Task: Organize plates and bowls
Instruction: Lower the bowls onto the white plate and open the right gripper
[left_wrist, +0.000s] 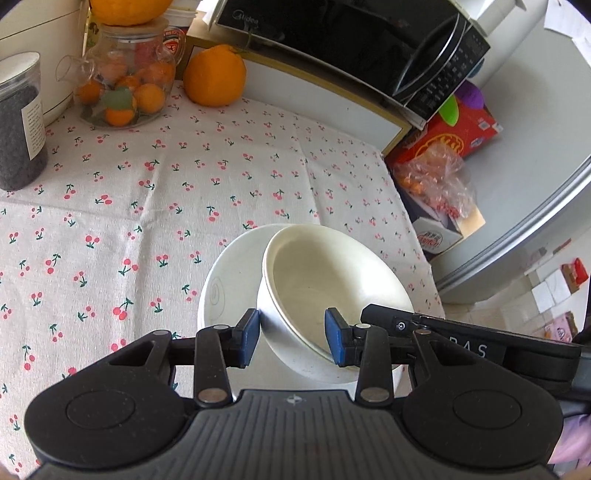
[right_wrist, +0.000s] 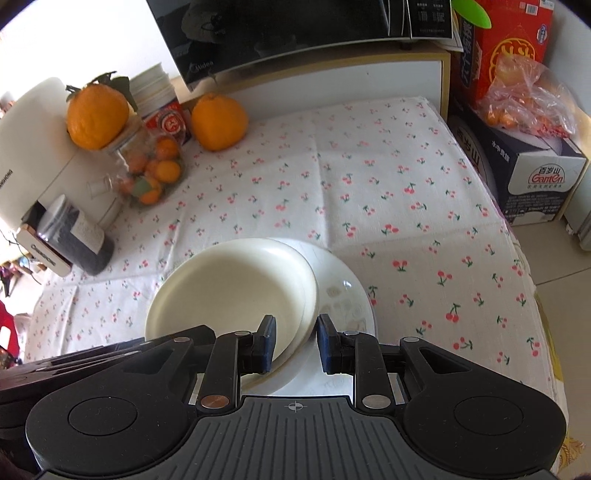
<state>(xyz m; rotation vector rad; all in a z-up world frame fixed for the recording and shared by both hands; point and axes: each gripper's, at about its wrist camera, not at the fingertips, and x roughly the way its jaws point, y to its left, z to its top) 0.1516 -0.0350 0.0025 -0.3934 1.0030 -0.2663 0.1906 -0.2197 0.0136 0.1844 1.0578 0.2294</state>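
A cream bowl (left_wrist: 321, 273) hangs tilted over a larger white dish (left_wrist: 229, 280) with a faint grey pattern, which rests on the cherry-print tablecloth. My left gripper (left_wrist: 291, 339) is shut on the bowl's near rim, one blue pad outside the wall and one inside. The right gripper's black body (left_wrist: 461, 343) reaches the bowl's right side. In the right wrist view the same cream bowl (right_wrist: 229, 291) shows a double rim, possibly two nested pieces. My right gripper (right_wrist: 295, 343) is shut on that rim above the white dish (right_wrist: 343, 295).
At the back stand a glass jar of small oranges (left_wrist: 125, 85), a big orange (left_wrist: 214, 75), a dark-filled jar (left_wrist: 18, 122) and a microwave (left_wrist: 351, 44) on a shelf. Boxes and a bag (right_wrist: 517, 147) sit past the table's right edge. The tablecloth (right_wrist: 369, 192) stretches between.
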